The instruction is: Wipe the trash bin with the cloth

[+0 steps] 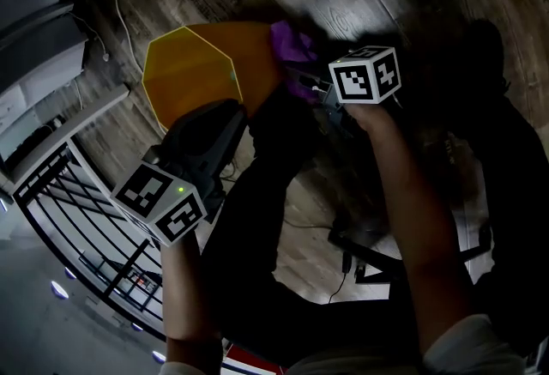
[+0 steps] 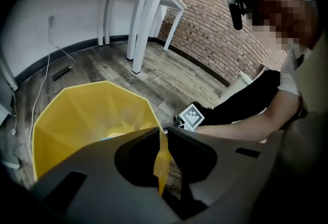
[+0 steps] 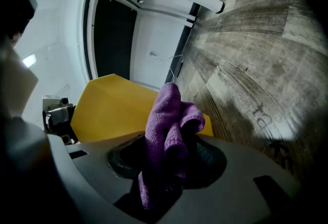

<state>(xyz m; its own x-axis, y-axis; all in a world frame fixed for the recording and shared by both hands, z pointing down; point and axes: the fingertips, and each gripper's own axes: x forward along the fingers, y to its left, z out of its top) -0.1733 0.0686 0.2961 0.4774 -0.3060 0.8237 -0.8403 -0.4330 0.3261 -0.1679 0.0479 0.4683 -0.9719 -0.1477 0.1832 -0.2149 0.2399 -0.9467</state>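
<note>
Your left claw (image 2: 163,138) pinches the trash bin's (image 2: 77,120) rim, and your right claw (image 3: 169,141) clamps the cloth (image 3: 164,110) by its outer wall. Wiping looks barely started, with most of the bin left.

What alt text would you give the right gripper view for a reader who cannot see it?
The right hand-held gripper is clamped on a bunched purple cloth that sticks up between its jaws. Just behind it is the side of a yellow trash bin, with wooden floor stretching away to the right.
</note>
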